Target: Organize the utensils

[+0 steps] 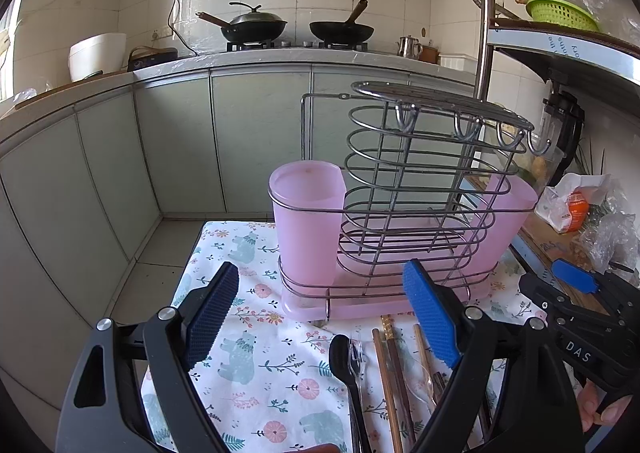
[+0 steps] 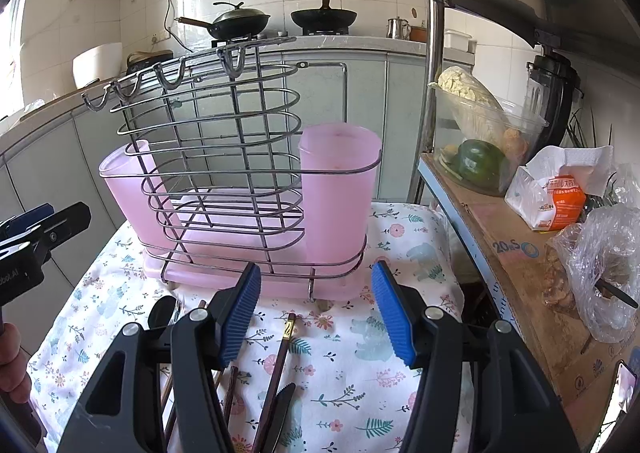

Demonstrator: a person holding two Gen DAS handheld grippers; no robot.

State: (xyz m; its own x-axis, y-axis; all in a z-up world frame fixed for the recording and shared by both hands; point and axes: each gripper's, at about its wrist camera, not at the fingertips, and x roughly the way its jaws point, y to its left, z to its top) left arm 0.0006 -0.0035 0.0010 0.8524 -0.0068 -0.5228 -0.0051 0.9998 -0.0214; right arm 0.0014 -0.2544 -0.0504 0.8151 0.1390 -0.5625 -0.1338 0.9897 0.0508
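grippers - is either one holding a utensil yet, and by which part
Nothing is held. The left gripper and right gripper are both open and empty above the chopsticks and black spoon on the cloth.

Left gripper (image 1: 320,317): my black arms, dark blue ribbed pads, silver screws.
Right gripper (image 2: 316,311): black, blue pads, white lettering.

On my bench (image 1: 256,369) the wire utensil rack (image 1: 400,189) stands at the far side, a plastic cup (image 1: 308,213) at each end of it. Before the rack lie the chopsticks (image 1: 390,373), with a spoon (image 1: 344,357) to their left. A shelf (image 2: 520,253) flanks the bench on the right, the stove counter (image 1: 280,55) behind.
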